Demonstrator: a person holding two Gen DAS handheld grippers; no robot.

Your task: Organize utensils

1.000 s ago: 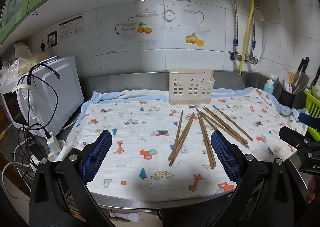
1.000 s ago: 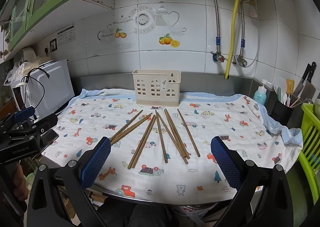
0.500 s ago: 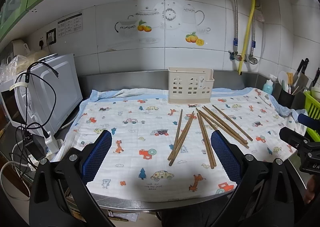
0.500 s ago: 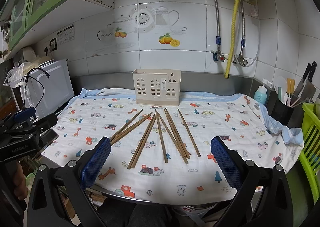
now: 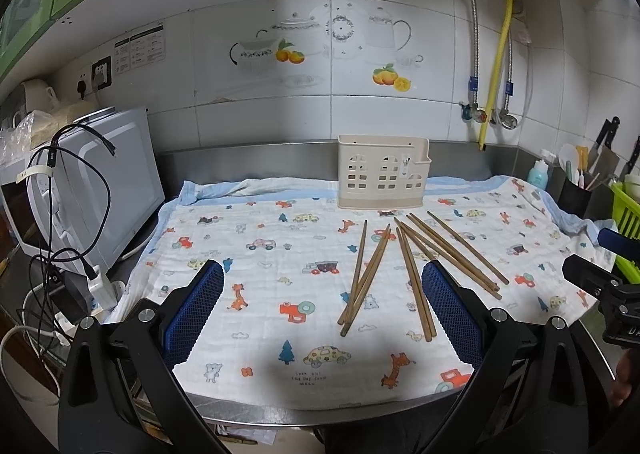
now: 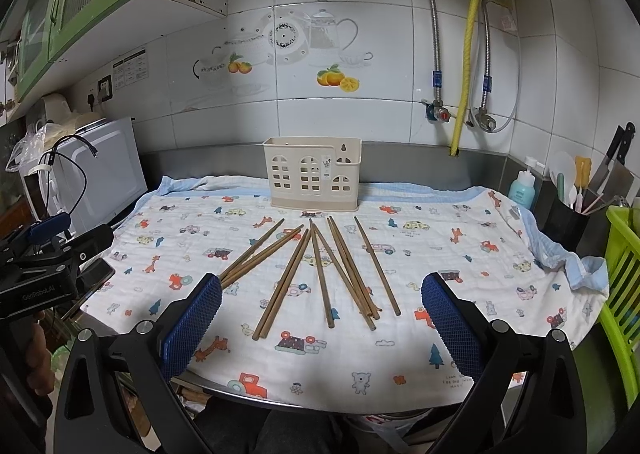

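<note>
1. Nothing on the cloth has moved since a second ago; only the left wrist view has slid a tiny bit, so the white microwave (image 5: 108,182) sits a little more to the side.
2. Both tongs are wide open and hold nothing. The left gripper (image 5: 324,306) and the right gripper (image 6: 320,318) hang over the near edge of the counter, above the cloth.
3. Their fingers are black plastic with blue bumpy pads (image 6: 192,330), like little waffles.
4. Brown wooden chopsticks (image 6: 320,274) lie flat in the middle of the cloth. They are long, thin and straight, spread like a fan, and some cross or touch each other.
5. A cream plastic holder (image 6: 312,180) stands upright just behind them, at the back of the cloth. It is a box shape with small window holes cut in it.
6. The cloth (image 6: 460,254) is soft and white, with little cars, giraffes and trees, and a pale blue border. It is crumpled at its right side.
7. Under it is a shiny metal counter (image 5: 320,410), showing as a strip at the near edge.
8. On the right edge are a green plastic basket (image 6: 624,274) and a black cup of tools (image 6: 568,222). Black cables (image 5: 52,214) hang by the microwave on the left.
9. Bare cloth lies on both sides of the chopsticks.
</note>
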